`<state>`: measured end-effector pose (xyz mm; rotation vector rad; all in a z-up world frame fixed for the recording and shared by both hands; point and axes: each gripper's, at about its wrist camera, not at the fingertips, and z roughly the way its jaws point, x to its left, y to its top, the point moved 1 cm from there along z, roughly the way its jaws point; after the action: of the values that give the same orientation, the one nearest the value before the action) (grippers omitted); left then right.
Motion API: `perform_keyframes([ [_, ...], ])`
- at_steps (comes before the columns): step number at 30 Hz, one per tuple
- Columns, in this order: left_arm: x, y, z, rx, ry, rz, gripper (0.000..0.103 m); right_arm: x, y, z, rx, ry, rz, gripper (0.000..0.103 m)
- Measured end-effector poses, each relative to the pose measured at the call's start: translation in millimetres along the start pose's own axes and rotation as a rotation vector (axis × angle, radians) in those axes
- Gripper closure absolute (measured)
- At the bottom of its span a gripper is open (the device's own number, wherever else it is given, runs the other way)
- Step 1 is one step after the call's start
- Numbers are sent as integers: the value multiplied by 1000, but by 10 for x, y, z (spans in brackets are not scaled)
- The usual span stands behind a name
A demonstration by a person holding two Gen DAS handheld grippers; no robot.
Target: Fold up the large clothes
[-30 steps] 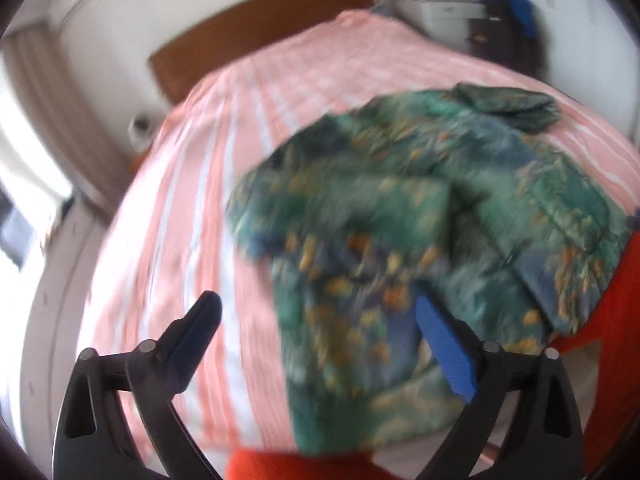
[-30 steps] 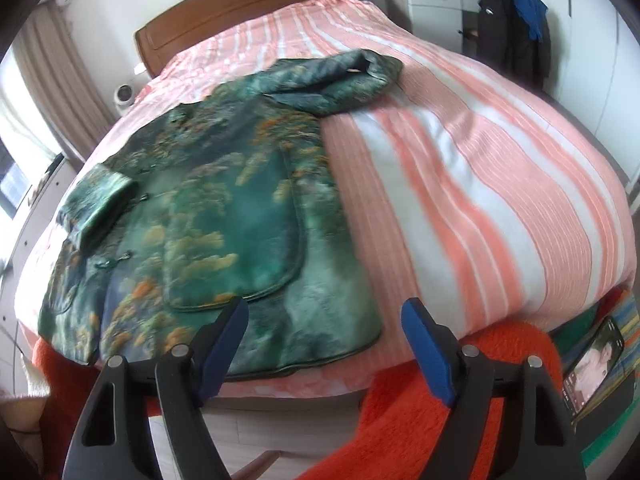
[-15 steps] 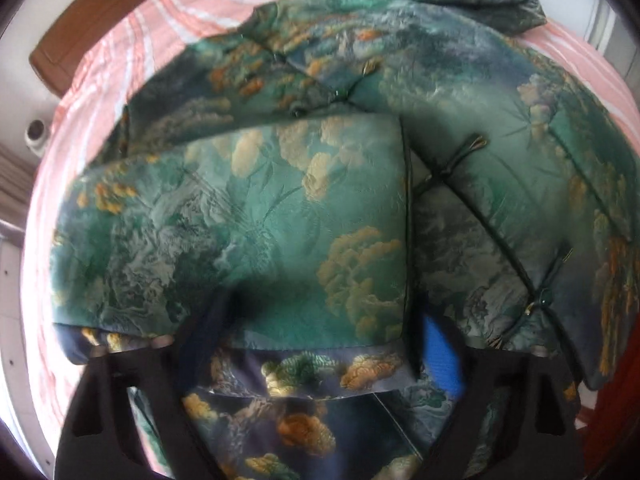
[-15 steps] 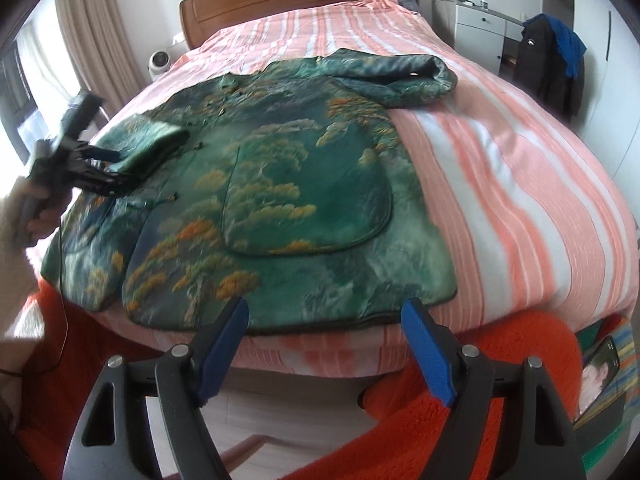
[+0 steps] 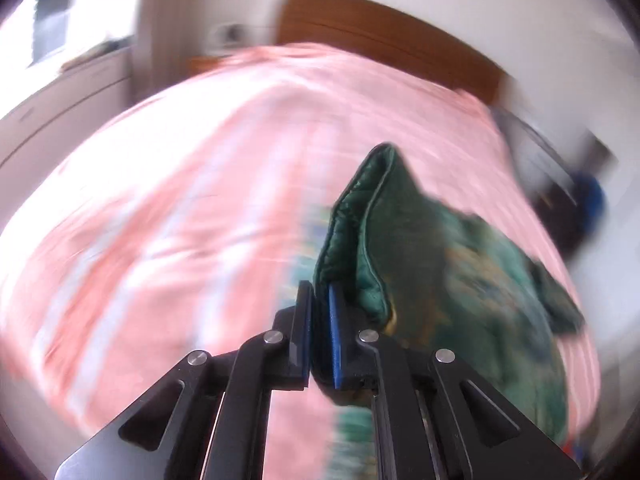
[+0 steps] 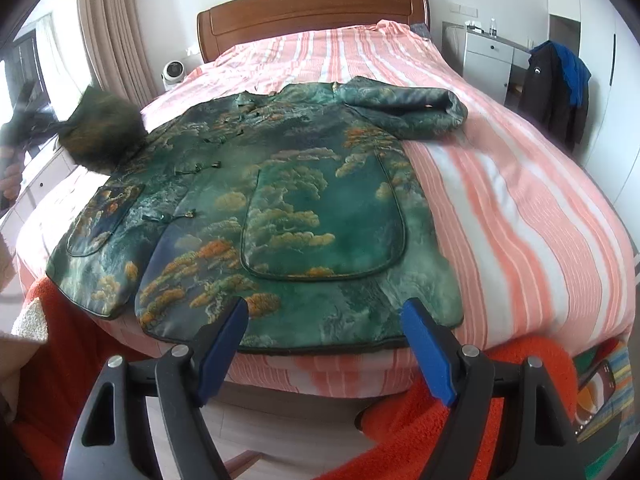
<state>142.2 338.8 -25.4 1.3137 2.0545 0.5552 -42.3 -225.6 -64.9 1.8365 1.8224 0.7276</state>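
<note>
Left wrist view: blur hides jacket (image 5: 420,248) beyond the pinching fingers (image 5: 304,320).

My right gripper (image 6: 324,350): 2 black plastic arms, silver screws, blue pads (image 6: 426,356) at 5 and 7 o'clock.

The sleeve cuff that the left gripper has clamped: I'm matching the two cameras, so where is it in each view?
Left wrist: sleeve cuff just right of centre, pinched in the left gripper.
Right wrist: blurred at far left, mid-height.
Shared landmark: wooden headboard.
</note>
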Motion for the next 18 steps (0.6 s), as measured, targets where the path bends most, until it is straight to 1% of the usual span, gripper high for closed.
perform_keyframes([
  [2,688,-12,64,-12,200,-163,95,20,2,29,2,10,1,25],
  [4,1157,-109,151,12,323,-263,93,41,-2,73,13,22,4,25],
  [5,1442,-213,198,46,388,-322,86,50,-6,100,24,27,5,25],
  [6,1593,-296,207,67,420,-356,82,63,-11,121,33,31,6,25],
  [7,1697,-367,201,74,435,-383,69,79,-14,129,38,33,4,25],
  [8,1793,-448,144,68,437,-412,48,92,-12,123,36,30,-1,25],
  [10,1818,-552,14,30,417,-430,27,126,-17,89,25,16,-23,25],
  [11,1777,-592,-68,7,415,-421,23,140,-26,78,20,11,-31,25],
  [13,1641,-647,-212,-14,400,-390,18,153,-42,85,22,6,-40,24],
  [16,1221,-720,-376,-60,370,-323,11,162,-57,127,34,16,-40,24],
  [18,832,-717,-476,-106,355,-262,6,186,-56,143,34,22,-48,24],
])
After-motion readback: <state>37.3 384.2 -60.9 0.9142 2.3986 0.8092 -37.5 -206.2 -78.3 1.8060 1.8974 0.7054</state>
